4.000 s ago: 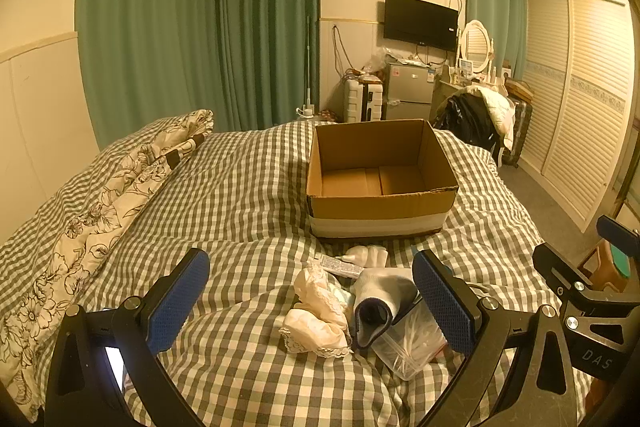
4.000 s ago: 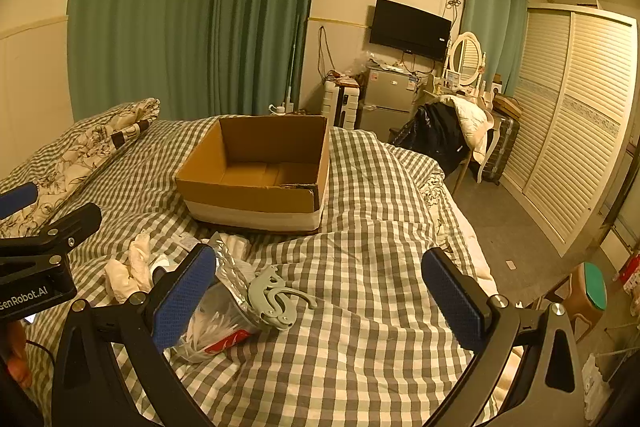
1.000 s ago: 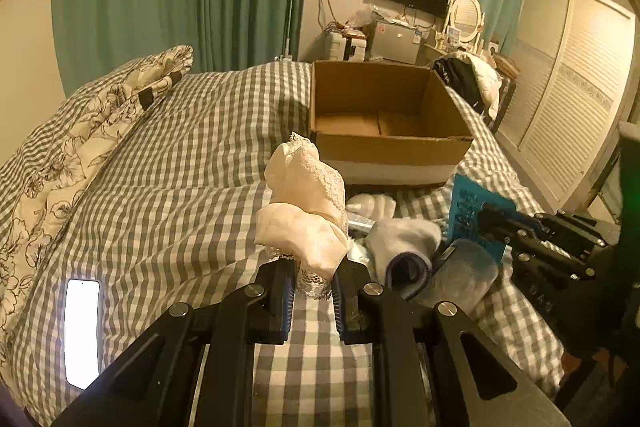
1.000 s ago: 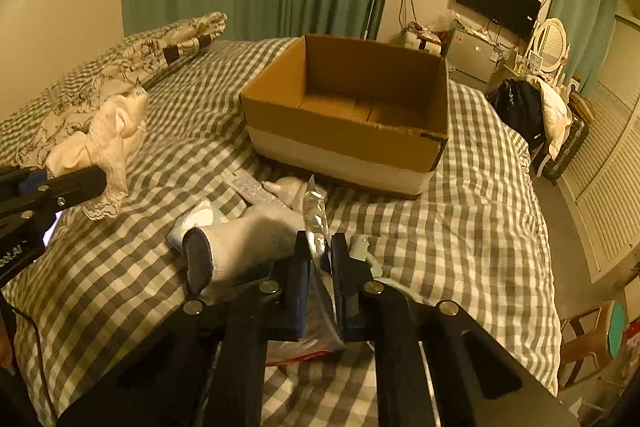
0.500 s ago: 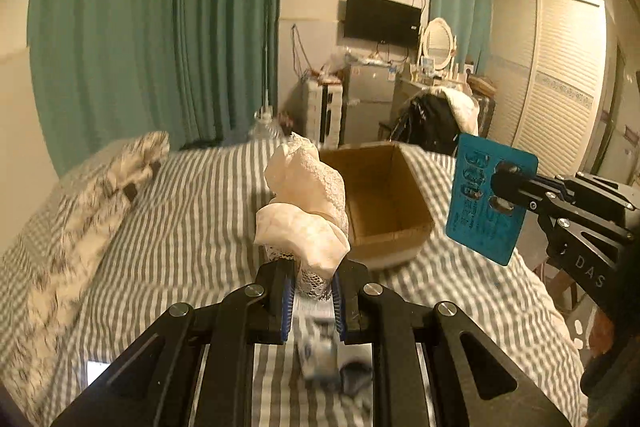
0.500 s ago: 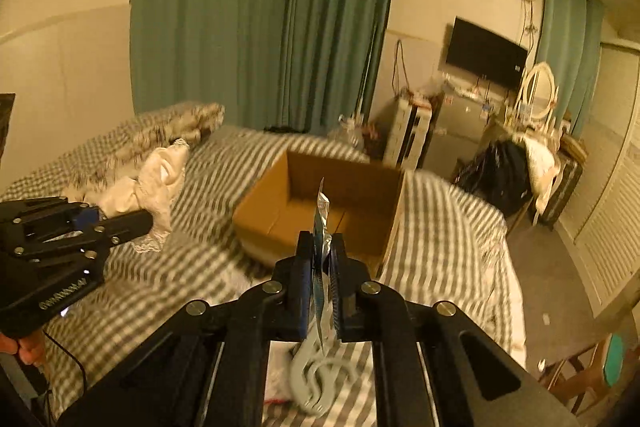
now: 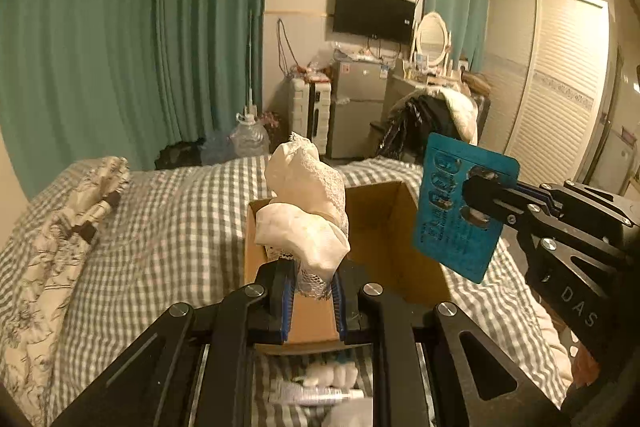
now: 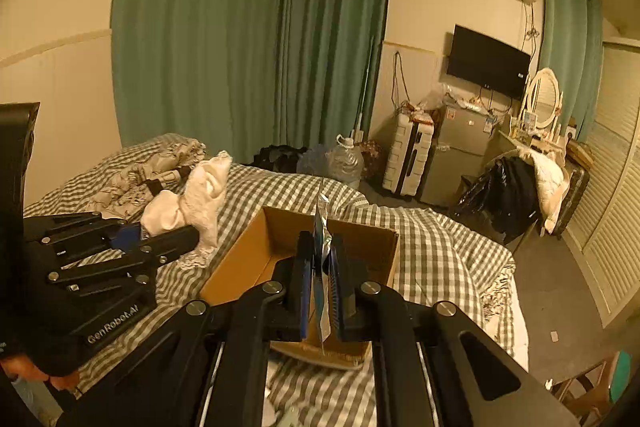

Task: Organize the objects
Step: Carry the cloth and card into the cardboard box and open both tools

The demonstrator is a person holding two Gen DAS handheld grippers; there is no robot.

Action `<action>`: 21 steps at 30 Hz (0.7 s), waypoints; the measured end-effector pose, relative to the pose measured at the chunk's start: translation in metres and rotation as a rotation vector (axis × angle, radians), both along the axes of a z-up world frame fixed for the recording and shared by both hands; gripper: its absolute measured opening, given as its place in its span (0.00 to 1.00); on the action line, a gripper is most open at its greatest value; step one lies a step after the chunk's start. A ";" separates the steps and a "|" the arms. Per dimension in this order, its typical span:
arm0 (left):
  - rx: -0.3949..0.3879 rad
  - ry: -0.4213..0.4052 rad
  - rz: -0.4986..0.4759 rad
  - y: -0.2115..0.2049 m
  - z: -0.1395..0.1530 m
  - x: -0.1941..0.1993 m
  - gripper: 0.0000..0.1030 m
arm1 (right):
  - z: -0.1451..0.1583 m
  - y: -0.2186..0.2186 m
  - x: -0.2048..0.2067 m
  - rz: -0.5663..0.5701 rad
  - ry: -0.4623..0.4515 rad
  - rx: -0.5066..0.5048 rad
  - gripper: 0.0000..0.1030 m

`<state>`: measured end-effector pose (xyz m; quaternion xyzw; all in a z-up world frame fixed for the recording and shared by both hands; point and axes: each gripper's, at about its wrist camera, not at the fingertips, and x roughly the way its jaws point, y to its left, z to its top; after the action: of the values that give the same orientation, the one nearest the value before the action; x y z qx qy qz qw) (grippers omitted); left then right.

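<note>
Cream lace-trimmed cloth (image 7: 304, 211), bunched into a soft wad, stands up out of the left gripper (image 7: 311, 297), whose blue-padded jaws are pressed nearly together on its lacy lower edge. It is held above the near wall of the open brown cardboard box (image 7: 394, 227) that sits on the grey-and-white checked bedspread (image 7: 180, 227), which looks like a carry toward dropping it inside. The right gripper (image 8: 320, 277) is likewise pinched almost closed, clamping a thin teal plastic packet (image 7: 464, 215) edge-on, so in its own view the packet shows only as a silvery sliver between the pads. From the left view the packet hangs to the right of the cloth, over the box's right side. Holding both items high and over the box mouth seems chosen so that each can simply fall in once its jaws spread. The box interior appears bare as far as can be seen. Nearer than the box, on the bedspread, lie a white tube (image 7: 312, 395) and a row of white cotton pads (image 7: 332, 375), not yet gathered, so the sorting seems barely begun.
</note>
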<state>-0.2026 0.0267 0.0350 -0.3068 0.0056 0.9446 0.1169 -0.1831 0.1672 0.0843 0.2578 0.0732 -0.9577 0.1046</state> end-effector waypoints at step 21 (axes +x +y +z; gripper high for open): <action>-0.039 -0.169 0.014 0.005 -0.090 -0.053 0.63 | -0.084 0.029 -0.076 -0.058 -0.131 -0.055 0.46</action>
<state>-0.2554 0.0312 -0.0545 -0.3874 0.0119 0.9159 0.1044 -0.2587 0.1967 0.0001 0.3189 0.0325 -0.9431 0.0883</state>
